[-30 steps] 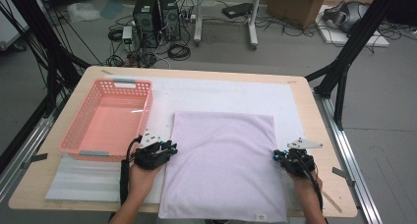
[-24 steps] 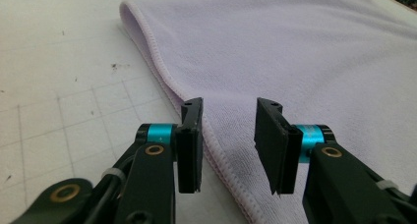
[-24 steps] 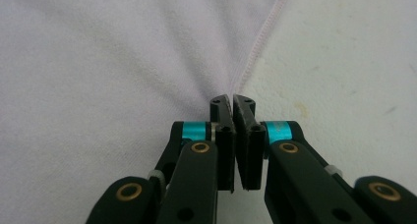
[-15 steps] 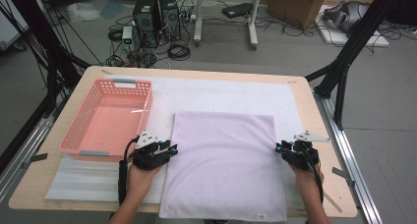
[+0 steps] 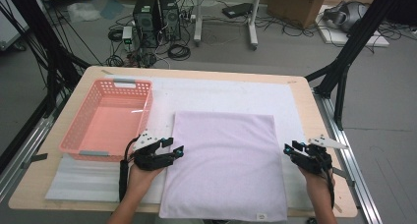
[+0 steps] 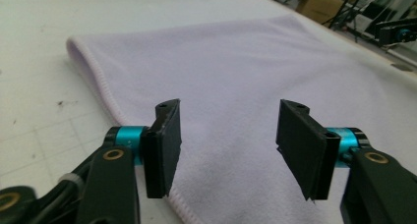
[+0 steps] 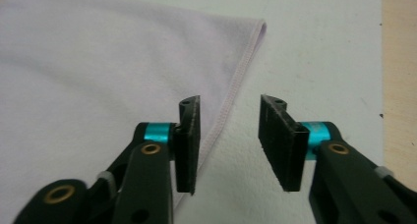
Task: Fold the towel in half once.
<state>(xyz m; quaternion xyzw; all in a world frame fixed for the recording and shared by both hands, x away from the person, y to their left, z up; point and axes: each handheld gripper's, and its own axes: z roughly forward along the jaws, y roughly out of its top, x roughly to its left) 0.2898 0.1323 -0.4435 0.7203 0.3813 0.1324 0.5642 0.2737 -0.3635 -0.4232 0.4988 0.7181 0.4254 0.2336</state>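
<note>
Lavender towel [image 5: 227,165] folded flat at the table's [image 5: 314,106] near middle, beside the pink basket [image 5: 108,120]. Left gripper [image 5: 180,150] and right gripper [image 5: 287,149] at opposite edges, jaws just opening, empty. Probably further folding or basketing left.

A lab or robotics test room is indicated. A wooden worktable [image 5: 314,106] is framed by black struts [image 5: 351,47] and aluminium rails [image 5: 351,160]. On the grey floor beyond the fingertips, two computer towers [image 5: 157,13], loose cables [image 5: 179,51], a metal stand [image 5: 226,17] and cardboard boxes [image 5: 295,3] are seen. A white mat [image 5: 221,94] is laid beneath the fingers.
</note>
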